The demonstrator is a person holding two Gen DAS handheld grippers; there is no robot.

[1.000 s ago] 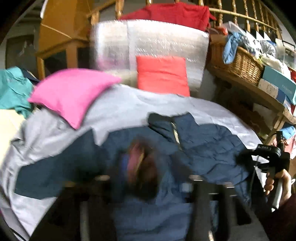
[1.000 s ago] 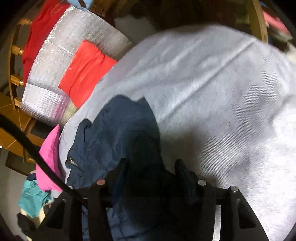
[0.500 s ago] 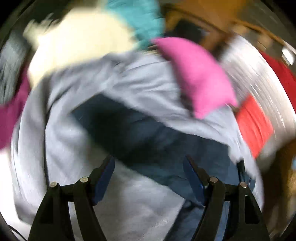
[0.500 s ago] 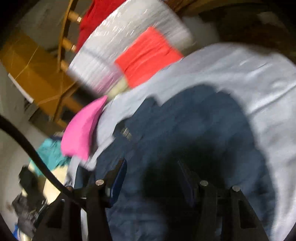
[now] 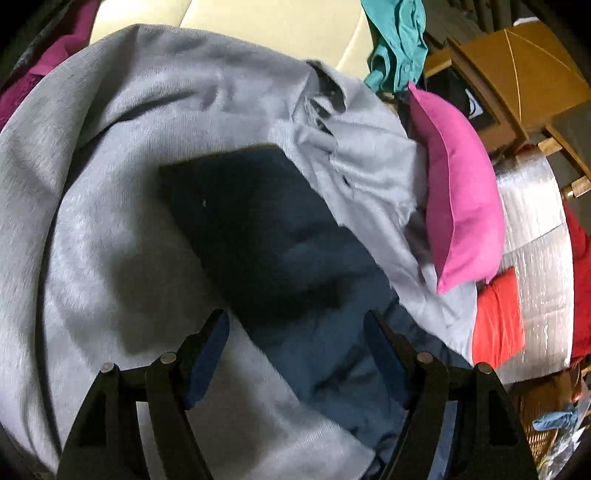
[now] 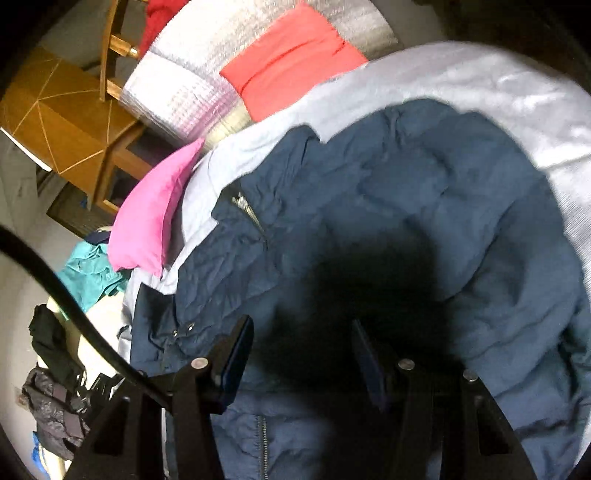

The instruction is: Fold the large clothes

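A navy blue jacket (image 6: 424, 221) lies spread on a grey sheet (image 6: 498, 85), its zipper (image 6: 247, 210) toward the upper left. One dark sleeve (image 5: 251, 221) stretches up and left across the grey sheet (image 5: 110, 184) in the left wrist view. My left gripper (image 5: 295, 332) is open and empty, hovering over the base of that sleeve. My right gripper (image 6: 299, 339) is open and empty just above the jacket body, casting a dark shadow on it.
A pink pillow (image 5: 458, 199) lies on the sheet beside the jacket, also in the right wrist view (image 6: 147, 221). A red cushion (image 6: 291, 62) leans on a silver padded backrest (image 6: 192, 85). Teal cloth (image 5: 399, 44), a cream cushion (image 5: 258, 22) and wooden furniture (image 6: 59, 129) lie beyond.
My left gripper let go of the cloth bunched in front of it and swung left over the sleeve. My right gripper moved over the jacket body.
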